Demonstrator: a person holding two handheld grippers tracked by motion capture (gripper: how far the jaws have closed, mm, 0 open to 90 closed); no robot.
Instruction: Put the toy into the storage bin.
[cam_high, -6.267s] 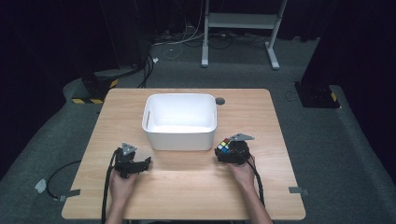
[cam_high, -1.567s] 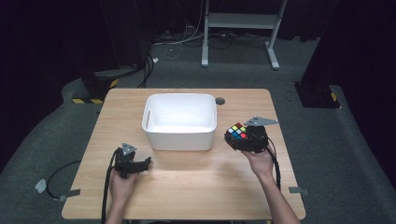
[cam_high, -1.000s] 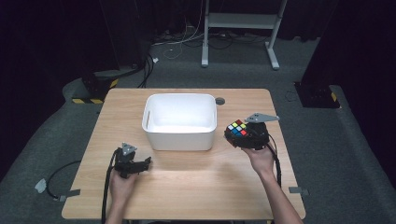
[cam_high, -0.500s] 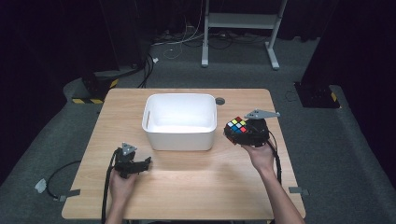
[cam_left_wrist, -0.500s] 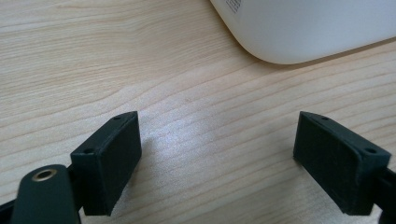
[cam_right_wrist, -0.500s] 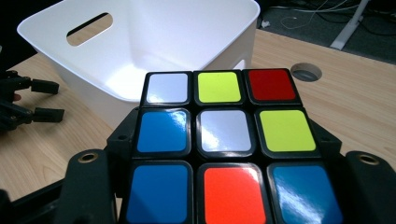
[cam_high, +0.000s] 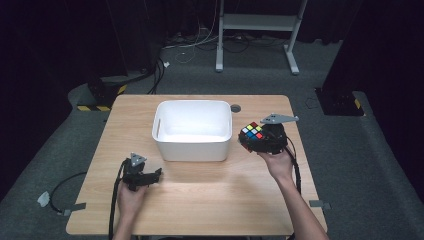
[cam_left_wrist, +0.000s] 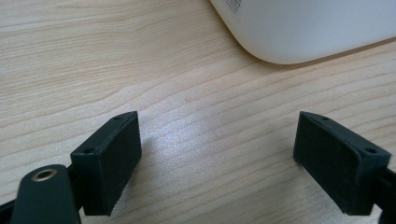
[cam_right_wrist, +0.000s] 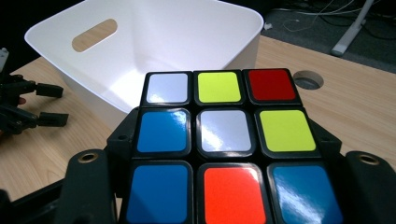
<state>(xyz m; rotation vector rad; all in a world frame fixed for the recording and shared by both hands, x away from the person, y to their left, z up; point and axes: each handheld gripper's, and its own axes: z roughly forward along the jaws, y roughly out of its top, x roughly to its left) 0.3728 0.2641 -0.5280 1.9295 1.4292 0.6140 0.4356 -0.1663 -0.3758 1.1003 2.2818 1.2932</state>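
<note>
my right tool (cam_high: 263, 139) is clamped on the puzzle cube (cam_high: 253, 133), one jaw on each side of it, and i'm holding it up off the surface (cam_high: 210, 200) just beside the right wall of the white bin (cam_high: 193, 129). in the right gripper view the cube (cam_right_wrist: 219, 144) shows its top face to me: white, yellow, red along the far row, blue, white, yellow across the middle, blue, orange, blue nearest. past it sits the bin (cam_right_wrist: 154, 46) with its slotted handle cut in the far wall, and beyond the bin's right corner i see a round cable hole (cam_right_wrist: 307, 79) in the wood.

my left tool (cam_high: 142, 176) rests low on the surface near the front left, its jaws spread wide with nothing between them. in the left gripper view the two black pads (cam_left_wrist: 108, 156) stand well apart over bare wood grain, and the rounded lower corner of the bin (cam_left_wrist: 303, 28) sits ahead, apart from them. my left hand (cam_high: 131, 197) grips that tool from behind.
</note>
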